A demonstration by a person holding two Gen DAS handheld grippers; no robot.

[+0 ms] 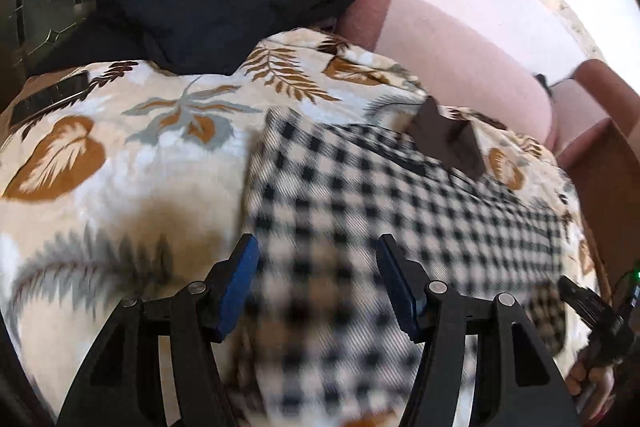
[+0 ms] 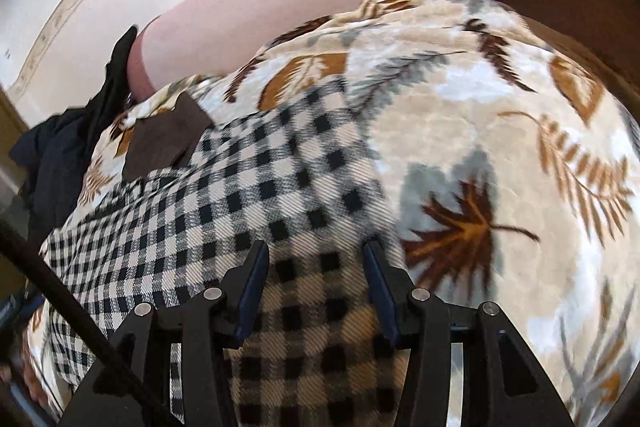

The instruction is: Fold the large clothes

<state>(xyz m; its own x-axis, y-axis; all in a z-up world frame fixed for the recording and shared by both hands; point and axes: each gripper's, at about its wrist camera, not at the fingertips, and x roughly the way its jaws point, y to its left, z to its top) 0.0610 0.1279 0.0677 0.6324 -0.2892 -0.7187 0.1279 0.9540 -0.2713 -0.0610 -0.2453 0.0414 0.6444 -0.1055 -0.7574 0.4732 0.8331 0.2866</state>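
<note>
Left wrist view: my left gripper [image 1: 318, 259] hangs apart over the checked garment [image 1: 360, 195]; my right gripper [image 2: 316, 263] is apart too, nothing clamped. It lies on the leaf-print blanket [image 1: 120, 131], partly folded I'd judge; dark clothes [image 1: 192, 7] wait beyond.

Black-and-cream checked garment [image 1: 360, 195] on beige leaf-print blanket [image 1: 132, 131].
</note>
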